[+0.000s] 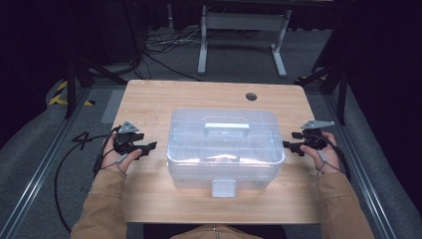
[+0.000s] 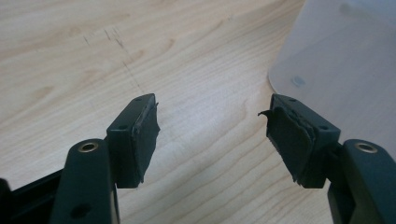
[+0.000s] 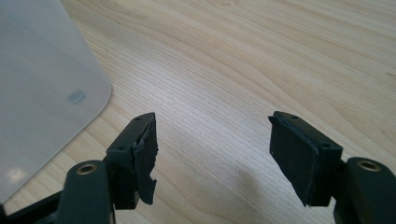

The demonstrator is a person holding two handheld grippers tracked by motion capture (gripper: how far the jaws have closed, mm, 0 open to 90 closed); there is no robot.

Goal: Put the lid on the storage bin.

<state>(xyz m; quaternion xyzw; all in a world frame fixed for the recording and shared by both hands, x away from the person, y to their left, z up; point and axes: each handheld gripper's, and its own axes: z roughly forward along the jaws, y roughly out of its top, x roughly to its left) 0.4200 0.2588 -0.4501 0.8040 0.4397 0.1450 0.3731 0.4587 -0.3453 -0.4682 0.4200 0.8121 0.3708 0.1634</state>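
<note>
Clear lidded box (image 1: 225, 148) between tongs, mid-table (image 1: 149, 99). Left gripper (image 1: 149, 147), right gripper (image 1: 291, 146): jaws wide, empty, flanking box ends, probably readying two-sided lift; latch (image 1: 223, 188) facing person.

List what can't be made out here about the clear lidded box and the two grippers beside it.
- Contents of the clear box: high view, blurred by the frosted lid and walls; something pale inside, not identifiable.
- Front latch: high view, too small to tell fastened or loose.
- Box in the left gripper view: cut off by the right edge.
- Box in the right gripper view: cut off by the left edge.
</note>
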